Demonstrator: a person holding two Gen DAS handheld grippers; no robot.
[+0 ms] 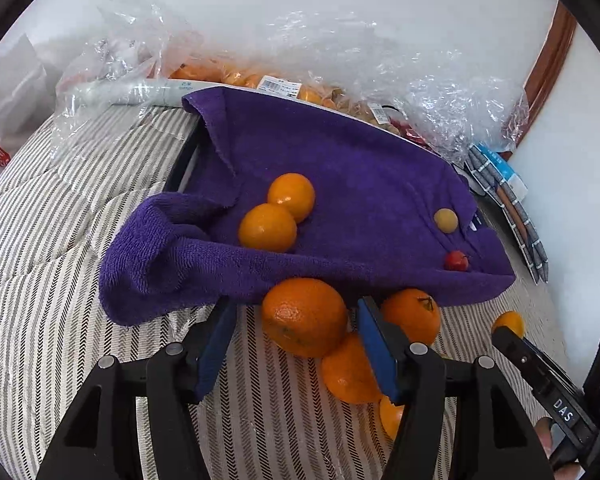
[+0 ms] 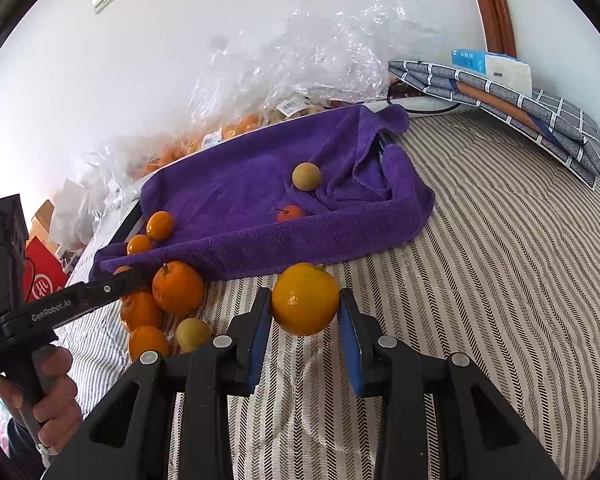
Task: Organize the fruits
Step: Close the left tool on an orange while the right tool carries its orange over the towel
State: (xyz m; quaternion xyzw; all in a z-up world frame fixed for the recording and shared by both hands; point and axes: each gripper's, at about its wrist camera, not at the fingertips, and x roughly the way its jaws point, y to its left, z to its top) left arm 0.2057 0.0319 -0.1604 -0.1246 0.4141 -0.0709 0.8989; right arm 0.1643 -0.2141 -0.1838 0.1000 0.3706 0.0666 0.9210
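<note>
A purple towel (image 1: 340, 184) lines a tray on the striped bed; it also shows in the right wrist view (image 2: 240, 184). On it lie two small oranges (image 1: 278, 212), a yellow-green round fruit (image 1: 446, 221) and a small red fruit (image 1: 456, 261). My left gripper (image 1: 296, 336) is open around a large orange (image 1: 304, 316) in front of the towel, with more oranges (image 1: 414, 314) beside it. My right gripper (image 2: 305, 320) stands around a yellow-orange fruit (image 2: 305, 298), its blue pads at both sides of it. A pale fruit (image 2: 193, 334) lies among oranges (image 2: 178, 288) at the left.
Clear plastic bags of fruit (image 1: 284, 88) are piled behind the tray against the white wall. A folded checked cloth (image 2: 532, 120) and a blue-white box (image 2: 488, 68) lie at the far right. The striped bedcover (image 2: 500, 280) stretches to the right.
</note>
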